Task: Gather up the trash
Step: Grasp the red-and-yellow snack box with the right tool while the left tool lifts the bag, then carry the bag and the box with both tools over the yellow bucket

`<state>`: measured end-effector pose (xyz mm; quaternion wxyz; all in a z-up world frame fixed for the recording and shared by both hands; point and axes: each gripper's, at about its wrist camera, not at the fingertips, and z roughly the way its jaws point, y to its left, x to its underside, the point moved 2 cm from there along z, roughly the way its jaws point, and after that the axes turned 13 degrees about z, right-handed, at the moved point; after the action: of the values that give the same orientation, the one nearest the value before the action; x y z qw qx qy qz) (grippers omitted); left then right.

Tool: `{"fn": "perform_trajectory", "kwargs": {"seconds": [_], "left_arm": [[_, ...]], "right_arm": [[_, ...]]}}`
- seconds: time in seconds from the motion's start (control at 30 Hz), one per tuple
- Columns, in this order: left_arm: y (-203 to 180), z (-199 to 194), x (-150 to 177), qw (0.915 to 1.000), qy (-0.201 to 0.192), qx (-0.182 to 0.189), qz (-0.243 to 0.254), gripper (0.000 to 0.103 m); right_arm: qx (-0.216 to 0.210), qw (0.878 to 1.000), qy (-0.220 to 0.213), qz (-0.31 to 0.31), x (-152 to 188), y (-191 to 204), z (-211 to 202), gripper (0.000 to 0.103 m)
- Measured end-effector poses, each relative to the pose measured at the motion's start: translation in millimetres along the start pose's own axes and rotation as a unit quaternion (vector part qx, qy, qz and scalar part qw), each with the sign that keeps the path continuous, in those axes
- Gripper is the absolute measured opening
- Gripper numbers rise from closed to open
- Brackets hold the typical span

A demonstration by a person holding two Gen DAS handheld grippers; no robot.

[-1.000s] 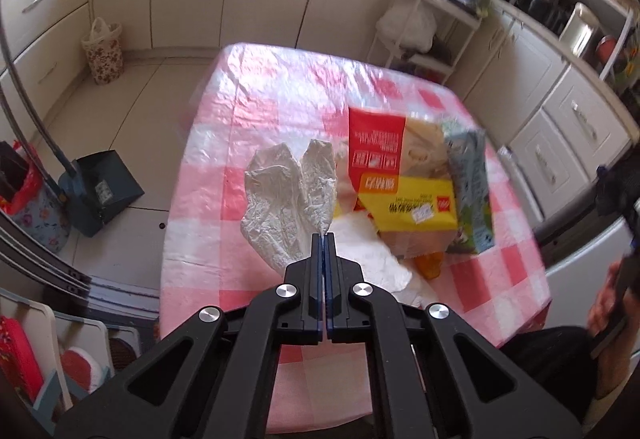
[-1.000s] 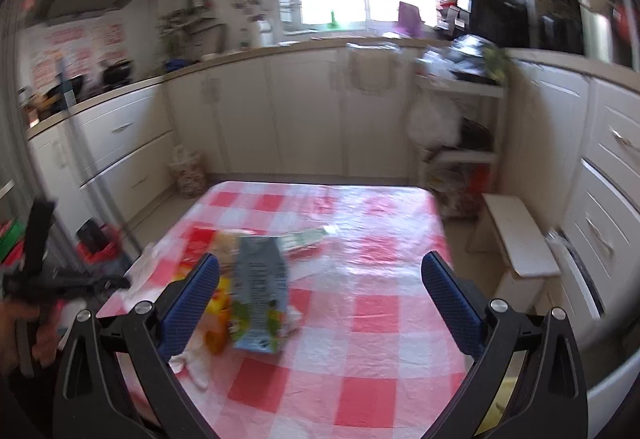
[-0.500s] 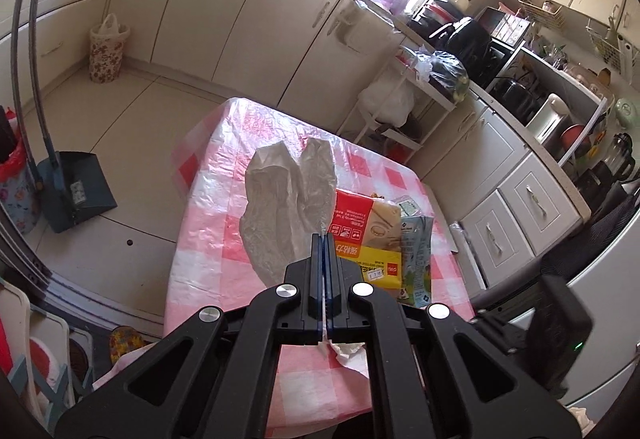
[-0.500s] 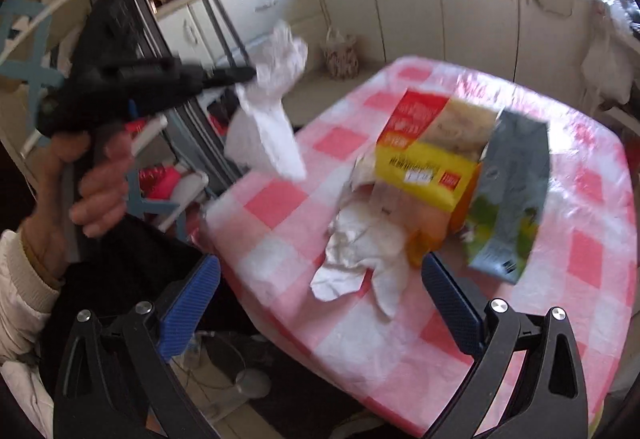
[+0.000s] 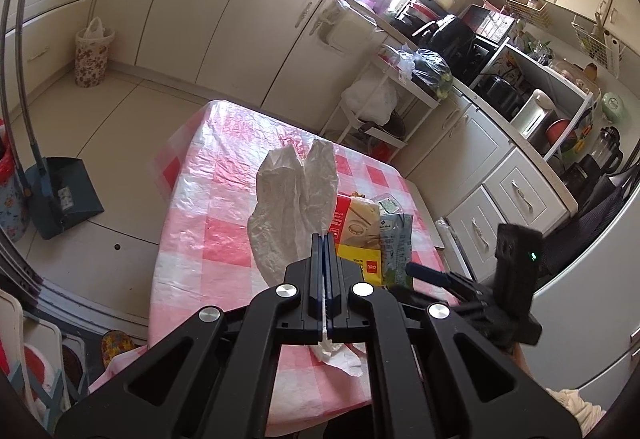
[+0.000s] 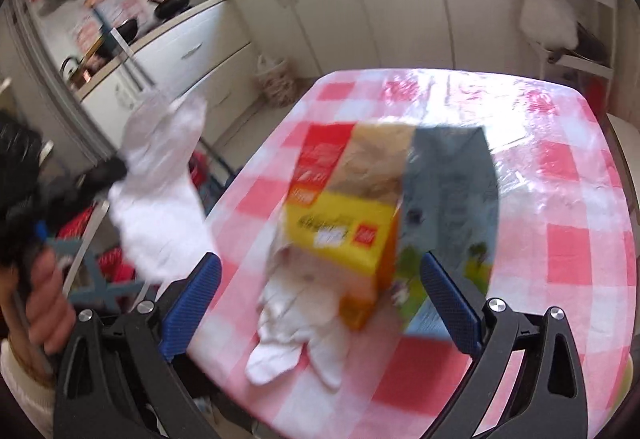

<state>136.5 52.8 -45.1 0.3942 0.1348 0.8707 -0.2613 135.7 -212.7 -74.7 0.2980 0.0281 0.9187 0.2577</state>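
My left gripper [image 5: 322, 239] is shut on a crumpled white plastic bag [image 5: 294, 201], which hangs off the table's near-left side; the same bag [image 6: 160, 199] shows at the left of the right wrist view. On the red-checked table [image 6: 568, 167] lie a red and yellow carton [image 6: 340, 207], a grey-green drink carton [image 6: 452, 207] and crumpled white tissue [image 6: 296, 323]. My right gripper [image 6: 320, 295] is open, low over the near end of the cartons and the tissue, with nothing pressed between its blue pads. The right wrist view is blurred.
A floral-lined bin [image 5: 91, 57] stands by the cabinets, and a blue dustpan [image 5: 66, 195] on the floor left of the table. A rack with bags [image 5: 384, 99] stands beyond the table. A hand [image 6: 44, 303] grips the left tool.
The left gripper lifted the white bag off the table and drew back, then held still. The right gripper swung down and in towards the cartons and tissue, staying open.
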Motion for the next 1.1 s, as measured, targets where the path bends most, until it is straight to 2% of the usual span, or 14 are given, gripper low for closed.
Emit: {"fn": "perform_trajectory", "kwargs": {"seconds": [0.13,0.2,0.3,0.4,0.47,0.57,0.67,0.73,0.93,1.0,1.03,1.07,1.1], "left_arm": [[-4,0,0,1.0000,0.000,-0.001,0.009,0.001],[-4,-1,0,0.9999,-0.001,-0.001,0.011,0.001],[-4,1,0,1.0000,0.001,0.002,0.009,0.001],[-5,2,0,0.9999,0.003,0.003,0.010,0.001],[-6,3,0,0.9999,0.004,0.003,0.013,0.001],[-6,5,-1,0.9999,0.006,0.004,0.012,0.001],[-8,7,-1,0.9999,0.008,0.006,0.014,0.001],[-10,8,0,0.9998,0.009,0.006,0.017,0.001],[-11,11,1,0.9997,0.012,0.006,0.018,0.001],[-10,11,1,0.9997,0.013,0.006,0.019,0.001],[-10,12,1,0.9997,0.014,0.006,0.019,0.001],[-10,13,1,0.9997,0.016,0.005,0.019,0.001],[-10,14,1,0.9997,0.017,0.004,0.020,0.001]], "right_arm": [[-0.035,0.999,-0.006,0.009,-7,0,-5,0.096],[-0.073,0.997,0.010,0.018,-8,-1,-2,0.096],[-0.035,0.999,0.025,0.028,-11,-13,14,0.096],[0.012,0.999,-0.005,0.043,-22,-21,8,0.096],[0.006,0.998,-0.014,0.053,-24,-25,4,0.096],[-0.013,0.999,0.010,0.028,-18,-14,16,0.096],[0.016,0.999,0.035,0.000,-12,-6,31,0.096],[0.025,0.999,0.044,0.007,-14,-8,39,0.096],[0.016,0.999,0.029,0.019,-28,-11,50,0.096],[0.013,0.999,0.030,0.022,-32,-13,53,0.090],[0.011,0.999,0.032,0.022,-33,-13,55,0.075],[0.009,0.999,0.036,0.024,-34,-14,57,0.052],[0.003,0.999,0.043,0.026,-33,-14,57,0.040]]}}
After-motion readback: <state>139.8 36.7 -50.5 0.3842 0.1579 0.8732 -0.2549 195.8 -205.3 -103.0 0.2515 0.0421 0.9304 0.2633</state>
